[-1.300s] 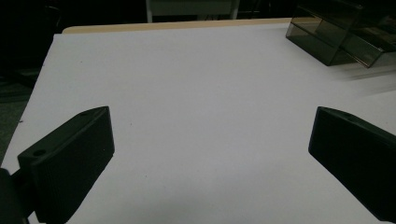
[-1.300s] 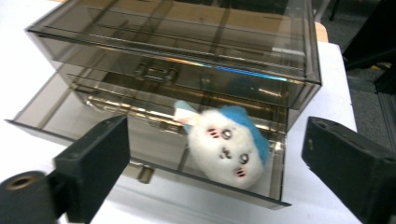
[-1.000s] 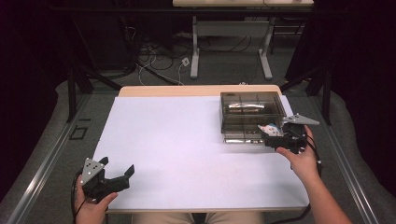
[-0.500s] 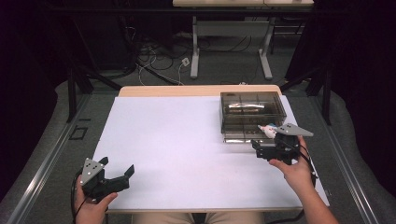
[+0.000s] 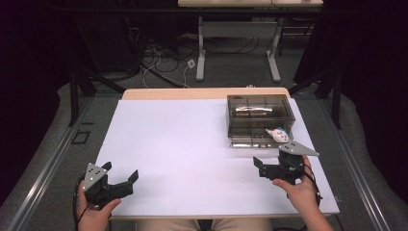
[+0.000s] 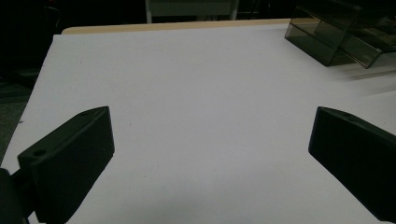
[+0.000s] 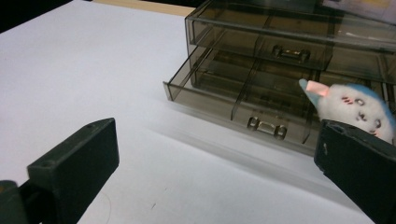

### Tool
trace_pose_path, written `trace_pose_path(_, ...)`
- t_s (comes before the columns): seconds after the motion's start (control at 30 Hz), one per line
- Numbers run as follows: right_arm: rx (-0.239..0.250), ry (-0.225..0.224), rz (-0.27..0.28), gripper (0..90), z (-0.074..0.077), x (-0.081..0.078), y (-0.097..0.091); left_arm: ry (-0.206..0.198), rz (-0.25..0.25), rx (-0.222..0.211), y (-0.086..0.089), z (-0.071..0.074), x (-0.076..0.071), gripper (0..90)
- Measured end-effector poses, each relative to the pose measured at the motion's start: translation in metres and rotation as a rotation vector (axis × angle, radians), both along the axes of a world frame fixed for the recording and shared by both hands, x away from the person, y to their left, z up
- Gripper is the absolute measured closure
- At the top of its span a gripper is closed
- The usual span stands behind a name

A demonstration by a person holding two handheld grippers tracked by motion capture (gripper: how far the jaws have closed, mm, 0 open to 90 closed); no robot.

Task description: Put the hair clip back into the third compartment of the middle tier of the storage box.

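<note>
A smoky see-through drawer box [image 5: 260, 103] stands at the table's far right, with its lower drawer [image 5: 246, 140] pulled out. A small white plush toy [image 5: 278, 135] with a blue top and pink ear lies in the right end of that drawer. In the right gripper view the toy [image 7: 355, 109] shows just past the right jaw, behind the drawer front [image 7: 243, 112]. My right gripper [image 5: 269, 163] is open, a short way in front of the drawer, holding nothing. My left gripper [image 5: 120, 171] is open and empty near the front left edge. The box [image 6: 336, 37] is far from it.
The white table top [image 5: 192, 144] has a wooden strip [image 5: 202, 93] along its far edge. Beyond it are dark floor, cables and a desk frame [image 5: 238, 53]. The box's upper drawer [image 7: 289, 49] is closed.
My right gripper has drawn back from the open drawer toward the person and a little left. The plush toy stayed in the drawer. The left gripper has not moved.
</note>
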State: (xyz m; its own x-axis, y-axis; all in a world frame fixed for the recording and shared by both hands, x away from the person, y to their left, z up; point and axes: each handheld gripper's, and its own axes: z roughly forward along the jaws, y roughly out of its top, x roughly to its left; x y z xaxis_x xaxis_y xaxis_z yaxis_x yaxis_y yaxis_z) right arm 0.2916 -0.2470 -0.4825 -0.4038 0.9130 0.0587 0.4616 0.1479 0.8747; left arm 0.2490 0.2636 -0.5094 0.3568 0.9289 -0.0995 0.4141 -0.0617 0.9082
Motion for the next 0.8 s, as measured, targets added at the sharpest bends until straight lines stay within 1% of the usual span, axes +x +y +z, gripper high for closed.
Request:
trace_pose_path(0.07,-0.004,-0.006,-0.001,0.0,-0.004,-0.004,0.002,0.000,0.000,-0.001,0.000,0.000,0.000,0.2)
trace_pose_path(0.13,-0.001,0.002,0.001,0.0,-0.007,-0.008,0.004,0.001,0.000,-0.001,0.000,0.000,0.000,0.2)
trace_pose_path(0.23,-0.006,0.001,0.011,0.0,-0.013,-0.013,0.007,0.000,0.000,-0.001,0.000,0.000,0.000,0.2)
trace_pose_path(0.27,-0.011,-0.009,0.010,0.0,-0.015,-0.013,0.008,0.001,-0.001,0.000,0.000,0.000,0.000,0.2)
trace_pose_path(0.33,-0.017,0.001,0.020,0.0,-0.018,-0.016,0.011,0.001,-0.001,0.000,0.000,0.000,0.000,0.2)
trace_pose_path(0.43,-0.014,-0.007,0.022,0.0,-0.022,-0.020,0.015,0.002,-0.001,0.001,0.000,0.000,0.000,0.2)
trace_pose_path(0.47,-0.020,-0.009,0.022,0.0,-0.022,-0.021,0.015,0.001,-0.002,0.001,0.000,0.000,0.000,0.2)
trace_pose_path(0.5,-0.014,-0.015,0.026,0.0,-0.023,-0.022,0.016,0.001,-0.001,0.000,0.000,0.000,0.000,0.2)
trace_pose_path(0.53,-0.010,-0.011,0.030,0.0,-0.023,-0.023,0.017,0.001,-0.002,0.000,0.000,0.000,0.000,0.2)
trace_pose_path(0.63,-0.016,-0.024,0.024,0.0,-0.026,-0.024,0.019,0.001,-0.002,-0.001,0.000,0.000,0.000,0.2)
trace_pose_path(0.7,-0.022,-0.009,0.029,0.0,-0.028,-0.025,0.020,0.000,-0.002,-0.001,0.000,0.000,0.000,0.2)
trace_pose_path(0.73,-0.012,-0.023,0.031,0.0,-0.030,-0.025,0.020,-0.002,-0.003,0.005,0.000,0.000,0.000,0.2)
trace_pose_path(0.8,-0.012,-0.018,0.029,0.0,-0.032,-0.024,0.021,-0.002,-0.005,0.007,0.000,0.000,0.001,0.2)
